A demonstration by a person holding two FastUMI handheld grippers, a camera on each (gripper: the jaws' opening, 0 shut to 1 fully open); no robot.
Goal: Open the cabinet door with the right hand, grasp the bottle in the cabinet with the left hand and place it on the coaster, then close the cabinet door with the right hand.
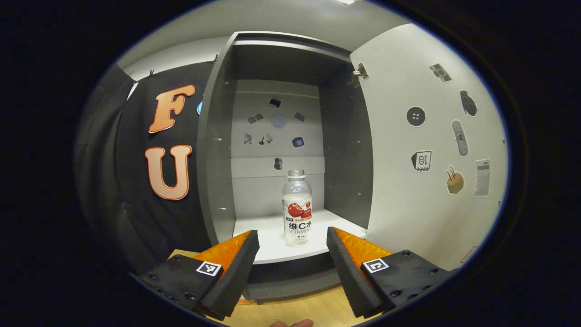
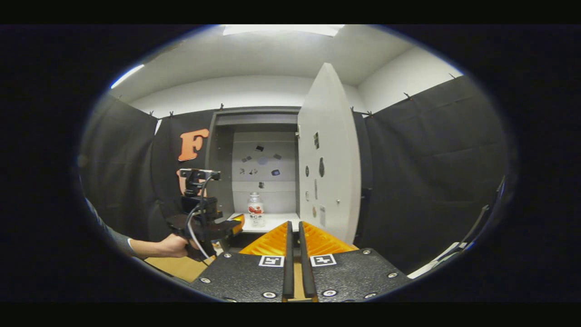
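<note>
— Where's the bottle (image 1: 297, 208)?
— Upright on the cabinet shelf (image 1: 272, 247), dead ahead of the left gripper (image 1: 292, 243), fingers apart; nearer than the right gripper (image 2: 293, 236), pressed together, back from the open door (image 2: 327, 154)

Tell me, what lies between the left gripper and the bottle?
Nothing but bare shelf: in the left gripper view, the open left gripper faces the bottle.

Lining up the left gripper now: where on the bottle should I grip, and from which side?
Likely the bottle at its labelled mid-body, straight from the front. It stands upright near the shelf's front edge, and the open left gripper already faces it.
</note>
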